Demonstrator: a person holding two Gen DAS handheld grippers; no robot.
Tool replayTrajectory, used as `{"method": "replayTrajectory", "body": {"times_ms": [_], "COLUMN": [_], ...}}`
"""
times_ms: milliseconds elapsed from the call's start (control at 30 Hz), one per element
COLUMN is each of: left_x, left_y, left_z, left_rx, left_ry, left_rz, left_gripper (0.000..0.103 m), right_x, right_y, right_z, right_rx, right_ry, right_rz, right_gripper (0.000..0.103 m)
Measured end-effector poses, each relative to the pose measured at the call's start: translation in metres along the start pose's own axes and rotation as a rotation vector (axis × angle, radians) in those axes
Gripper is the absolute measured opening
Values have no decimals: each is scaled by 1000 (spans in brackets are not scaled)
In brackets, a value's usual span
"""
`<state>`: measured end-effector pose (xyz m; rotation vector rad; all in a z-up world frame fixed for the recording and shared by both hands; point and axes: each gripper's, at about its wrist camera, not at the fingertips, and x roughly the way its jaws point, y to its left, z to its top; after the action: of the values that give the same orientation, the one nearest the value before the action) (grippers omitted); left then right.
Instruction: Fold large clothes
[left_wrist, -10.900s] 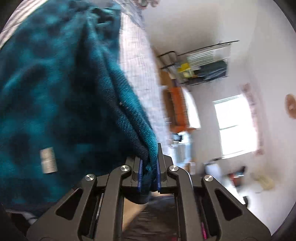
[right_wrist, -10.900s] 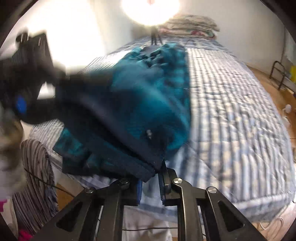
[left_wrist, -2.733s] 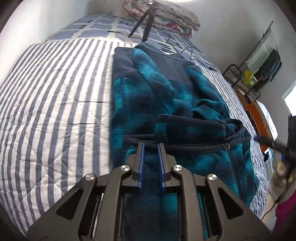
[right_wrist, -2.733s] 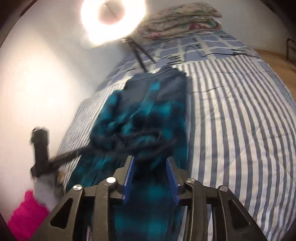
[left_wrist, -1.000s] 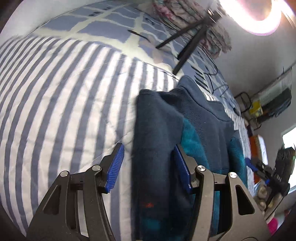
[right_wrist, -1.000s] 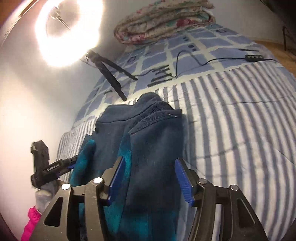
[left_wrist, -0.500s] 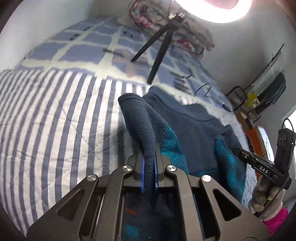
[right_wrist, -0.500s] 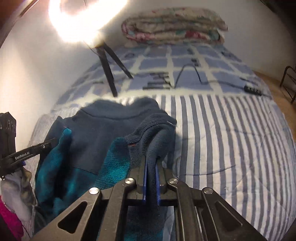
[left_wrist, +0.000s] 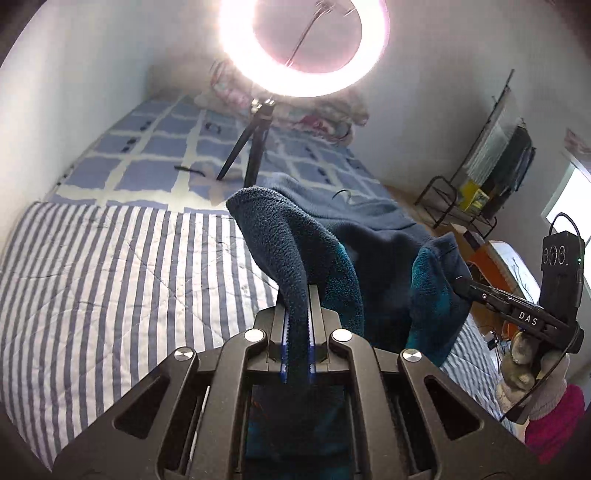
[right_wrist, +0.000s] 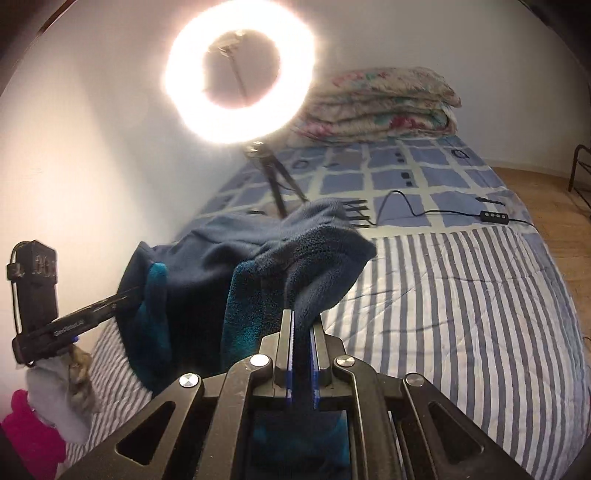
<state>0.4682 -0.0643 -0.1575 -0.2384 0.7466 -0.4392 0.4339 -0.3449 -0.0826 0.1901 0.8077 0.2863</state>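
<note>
Left gripper (left_wrist: 296, 332) had its jaws clamped tight on a dark navy edge of the teal-and-navy fleece jacket (left_wrist: 369, 266); the fabric rose in a loop above the blue pads. Right gripper (right_wrist: 301, 343) was likewise pinched hard on the opposite navy edge of the same jacket (right_wrist: 207, 266). The jacket hung between the two grippers, lifted above the blue-and-white striped quilt (left_wrist: 110, 277) on the bed, its lower part draping down towards the near edge. A glowing ring light on a black tripod (right_wrist: 240, 77) stood on the far part of the bed, with a folded floral blanket (right_wrist: 380, 107) beyond it against the wall. A black cable with inline control (right_wrist: 491, 216) lay far right.
</note>
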Motion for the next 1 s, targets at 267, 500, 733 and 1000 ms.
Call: {"method": "replayTrajectory", "body": {"times_ms": [267, 500, 733, 1000], "left_x": [-66, -99, -110, -155], "left_y": [-33, -39, -42, -34], "left_z": [-63, -130, -189, -215], "left_rx": [97, 119, 158, 155], "left_ry": [-23, 6, 90, 113], "left_rz": [11, 27, 43, 37], "left_gripper": [5, 5, 5, 14], "right_x": [-66, -90, -107, -155], "right_y": [34, 36, 30, 18], "right_z": [-61, -132, -179, -188], "right_rx": [-109, -106, -120, -98], "right_ry": [3, 66, 111, 79], "right_rz": [25, 10, -11, 2], "right_gripper": [4, 3, 3, 40]}}
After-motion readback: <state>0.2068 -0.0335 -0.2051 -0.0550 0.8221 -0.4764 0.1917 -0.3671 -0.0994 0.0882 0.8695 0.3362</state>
